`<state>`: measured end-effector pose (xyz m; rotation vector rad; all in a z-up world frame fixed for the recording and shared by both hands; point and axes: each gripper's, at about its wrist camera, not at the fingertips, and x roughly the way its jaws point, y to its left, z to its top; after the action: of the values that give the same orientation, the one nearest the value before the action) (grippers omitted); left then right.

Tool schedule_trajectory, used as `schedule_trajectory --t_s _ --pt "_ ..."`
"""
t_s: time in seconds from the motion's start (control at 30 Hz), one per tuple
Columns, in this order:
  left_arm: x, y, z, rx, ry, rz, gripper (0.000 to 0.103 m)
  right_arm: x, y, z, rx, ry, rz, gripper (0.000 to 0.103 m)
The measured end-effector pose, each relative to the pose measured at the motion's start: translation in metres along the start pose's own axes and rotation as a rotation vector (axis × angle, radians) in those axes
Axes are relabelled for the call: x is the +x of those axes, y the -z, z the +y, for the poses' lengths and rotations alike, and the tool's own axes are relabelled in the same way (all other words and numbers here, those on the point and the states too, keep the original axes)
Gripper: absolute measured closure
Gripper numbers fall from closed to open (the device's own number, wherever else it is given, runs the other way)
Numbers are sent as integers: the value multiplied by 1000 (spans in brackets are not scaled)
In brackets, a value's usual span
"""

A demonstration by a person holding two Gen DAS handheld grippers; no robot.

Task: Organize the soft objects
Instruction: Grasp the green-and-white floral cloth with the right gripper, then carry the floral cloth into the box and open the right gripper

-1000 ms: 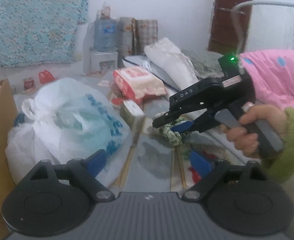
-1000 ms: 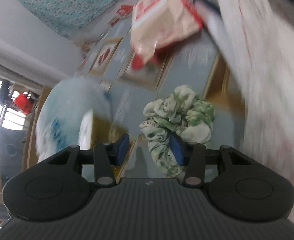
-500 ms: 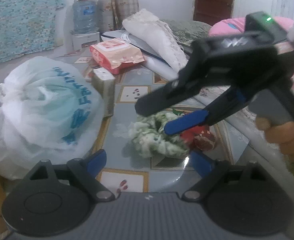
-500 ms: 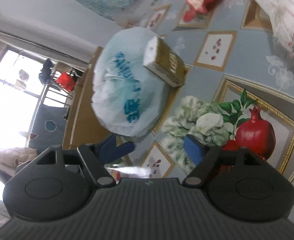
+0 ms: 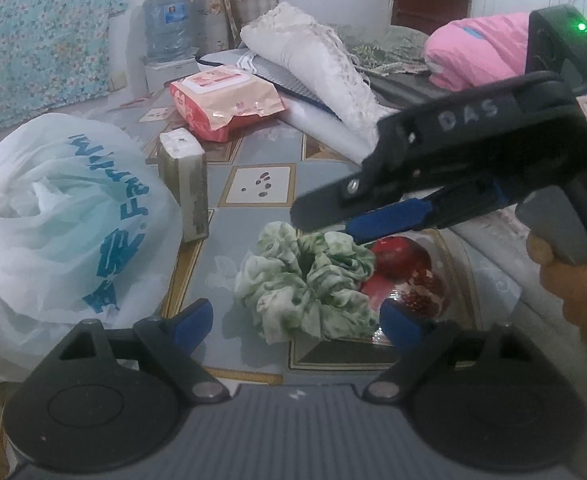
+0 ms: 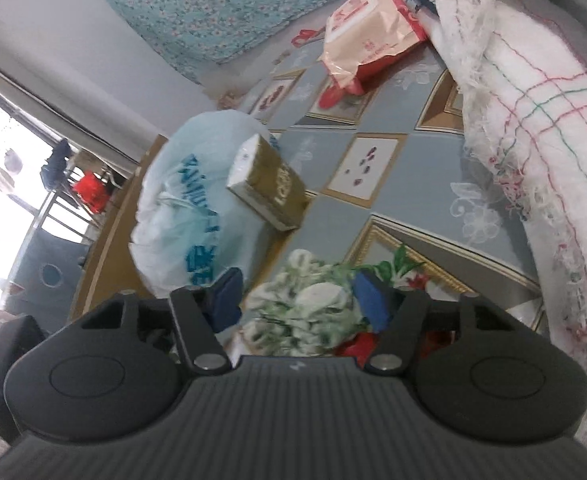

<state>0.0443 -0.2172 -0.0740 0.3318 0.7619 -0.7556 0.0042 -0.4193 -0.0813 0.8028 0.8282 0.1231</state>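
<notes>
The right tongs [image 6: 297, 296], having swung in from 3 o'clock, were closing around the green scrunchie [image 5: 305, 284], not yet gripped, while the left tongs [image 5: 297, 320] stayed wide open and empty.

A lived-in home: folded bedding [image 5: 313, 64] and a pink quilt [image 5: 481, 52] piled on a patterned floor mat [image 5: 261, 184], beside a water jug [image 5: 167, 24], a tied shopping bag [image 5: 65, 216], a wipes pack [image 5: 225, 100] and a floral hanging [image 6: 221, 4].
</notes>
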Motion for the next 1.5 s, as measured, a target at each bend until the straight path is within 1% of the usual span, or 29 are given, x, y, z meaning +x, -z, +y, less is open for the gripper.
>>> schedule_trajectory --t_s 0.03,0.1,0.17,0.2,0.27,0.3,0.37,0.43,0.47,0.5,0.57,0.67,0.83,1.0,1.13,1.27,1.33,1.5 --pt "2 0 -1 4 -4 2 13 4 1 0 -12 7 2 50" --pt "4 -1 -2 10 -7 4 19 9 3 1 -32 24 12 55" --pt "7 -2 -4 15 -7 11 28 13 6 3 -54 42 19 59" --pt "7 -1 -4 15 -4 12 29 15 7 3 -62 49 23 61" --pt "8 -1 -5 13 -3 7 35 20 9 3 -66 54 29 72" --pt "7 -1 -5 14 -5 3 35 21 11 3 -67 54 32 74" --pt "7 0 -5 14 -10 -4 42 21 12 2 -63 55 28 78" --pt "7 0 -5 11 -10 -7 45 20 13 2 -59 48 26 80" --pt "6 0 -5 10 -12 -10 50 21 14 1 -57 44 26 81" --pt "5 0 -5 10 -13 -14 52 22 14 1 -56 41 26 81" --pt "3 0 -4 6 -17 -20 58 23 16 1 -54 32 23 82" --pt "-4 -1 -3 -7 -18 -35 64 20 16 4 -49 14 15 83" --pt "-21 -6 -5 -4 -24 -77 66 8 15 13 -53 -23 -7 83" --pt "-54 -13 -7 32 -44 -165 66 -12 11 34 -79 -70 -51 83" --pt "-84 -20 -2 41 -65 -239 66 -26 5 58 -114 -106 -86 83" --pt "-112 -23 8 66 -121 -299 66 -27 -2 88 -147 -146 -93 83" --pt "-125 -24 16 85 -173 -320 66 -22 -9 106 -171 -174 -86 83" --pt "-153 -25 50 47 -272 -344 66 7 -25 158 -249 -256 -35 82"
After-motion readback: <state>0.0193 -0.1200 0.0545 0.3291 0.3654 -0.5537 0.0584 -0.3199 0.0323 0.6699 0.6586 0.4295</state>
